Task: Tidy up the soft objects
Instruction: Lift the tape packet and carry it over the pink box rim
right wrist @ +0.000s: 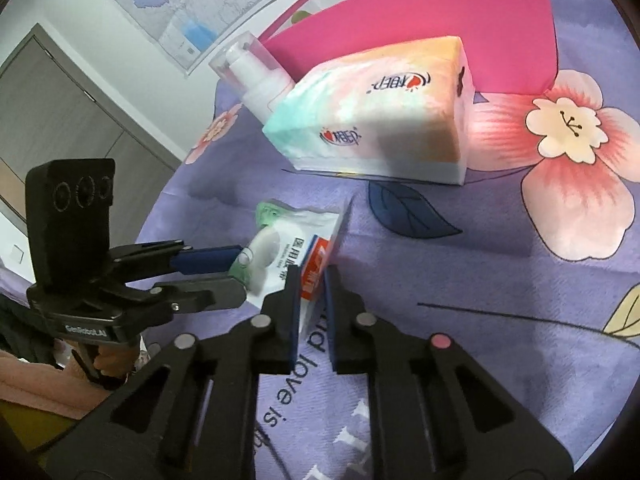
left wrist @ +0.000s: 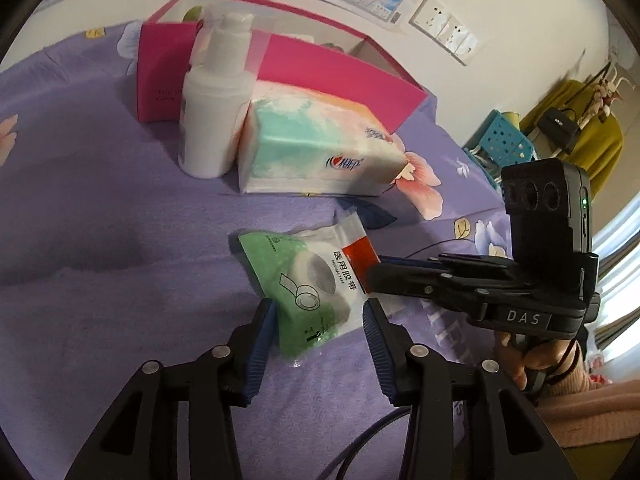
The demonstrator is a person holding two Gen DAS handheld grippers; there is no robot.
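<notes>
Black tool (left wrist: 320, 320), blue pads (left wrist: 262, 344), seemingly ribbed

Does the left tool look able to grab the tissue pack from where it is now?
Probably not directly: the left tool is open around the medical tape packet, which the right tool pinches. The tissue pack lies beyond that packet.

My work surface is a bed covered by a purple flowered sheet (left wrist: 100, 208). Lying directly on it: a pink open box (left wrist: 160, 80) at the back, a white pump bottle (left wrist: 212, 116) upright touching a tissue pack (left wrist: 316, 148), and a tape packet (left wrist: 308, 276) nearest me.
</notes>
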